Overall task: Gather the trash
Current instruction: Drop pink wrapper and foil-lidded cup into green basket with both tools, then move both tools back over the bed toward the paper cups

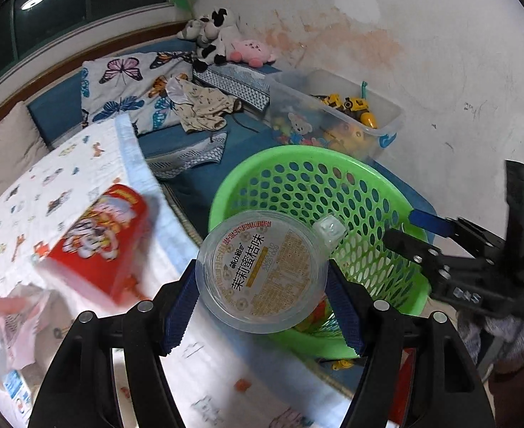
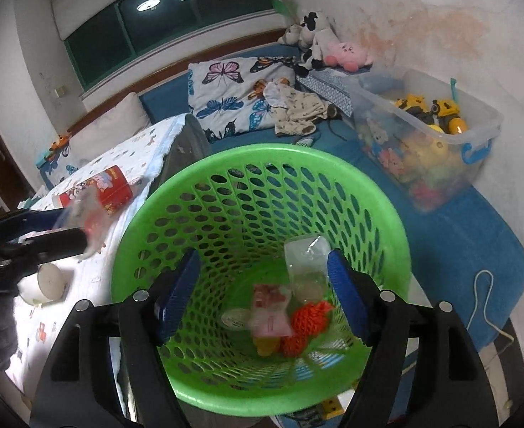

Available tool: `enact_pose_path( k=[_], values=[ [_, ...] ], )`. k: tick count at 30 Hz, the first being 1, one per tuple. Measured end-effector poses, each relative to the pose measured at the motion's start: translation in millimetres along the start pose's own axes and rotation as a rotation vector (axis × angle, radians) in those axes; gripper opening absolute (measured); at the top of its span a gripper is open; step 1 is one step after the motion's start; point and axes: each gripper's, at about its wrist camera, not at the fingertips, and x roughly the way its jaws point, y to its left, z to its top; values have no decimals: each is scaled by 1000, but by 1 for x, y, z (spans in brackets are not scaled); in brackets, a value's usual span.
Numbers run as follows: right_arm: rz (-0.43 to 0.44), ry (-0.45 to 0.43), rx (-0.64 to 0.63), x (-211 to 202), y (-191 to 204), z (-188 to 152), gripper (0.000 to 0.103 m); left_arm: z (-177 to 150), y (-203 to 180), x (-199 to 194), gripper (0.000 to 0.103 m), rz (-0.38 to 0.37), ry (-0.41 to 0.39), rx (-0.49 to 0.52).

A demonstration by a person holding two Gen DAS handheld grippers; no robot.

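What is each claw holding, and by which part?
Left claw: clear plastic cup, gripped across its sides. Right claw: open over the green basket, holding nothing.

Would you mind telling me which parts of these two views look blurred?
Left wrist view: the red can on the cloth is smeared, the clear cup in the left gripper sharp. Right wrist view: that cup is smeared, the green basket fairly sharp.
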Motion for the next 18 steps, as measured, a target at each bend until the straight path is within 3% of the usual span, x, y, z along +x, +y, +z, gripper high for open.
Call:
enact_pose_path(
  k=[9, 10, 12, 18],
  values=[
    [21, -26, 38, -16, -6, -8, 75, 7, -17, 32, 67, -1, 51, 8],
    [22, -27, 42, -17, -7, -10, 75, 7, -18, 35, 69, -3, 57, 6],
    [29, -23, 47, -18, -7, -12, 75, 7, -19, 37, 80, -8, 58, -1],
    [43, -15, 37, -19, 1, -17, 75, 3, -19, 29, 83, -20, 43, 0]
  ],
)
